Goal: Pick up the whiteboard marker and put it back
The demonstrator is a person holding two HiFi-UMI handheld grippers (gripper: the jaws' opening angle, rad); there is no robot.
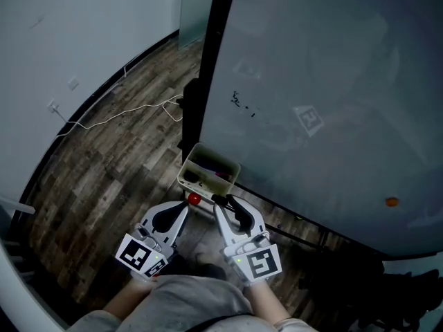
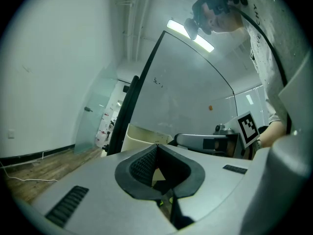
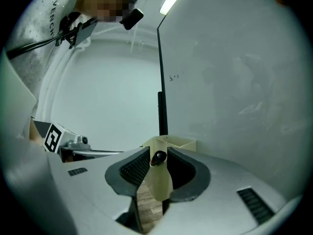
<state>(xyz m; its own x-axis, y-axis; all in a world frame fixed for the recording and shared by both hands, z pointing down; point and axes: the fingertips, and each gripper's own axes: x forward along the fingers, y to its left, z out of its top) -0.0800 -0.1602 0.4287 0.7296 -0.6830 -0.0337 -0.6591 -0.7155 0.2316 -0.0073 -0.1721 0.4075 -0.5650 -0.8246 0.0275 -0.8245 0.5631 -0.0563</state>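
Holds the whiteboard marker clamped in the right tongs, just short of the cream tray at the lower edge of the whiteboard, seemingly lined up for the drop back in. Rests the left tongs alongside, closed on nothing, probably standing clear, since one grip serves for a thing so light.

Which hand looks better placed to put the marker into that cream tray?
Right. The right gripper appears to hold the dark, red-tipped whiteboard marker between its jaws, with the cream plastic tray straight ahead. The left gripper has its jaws closed on nothing.
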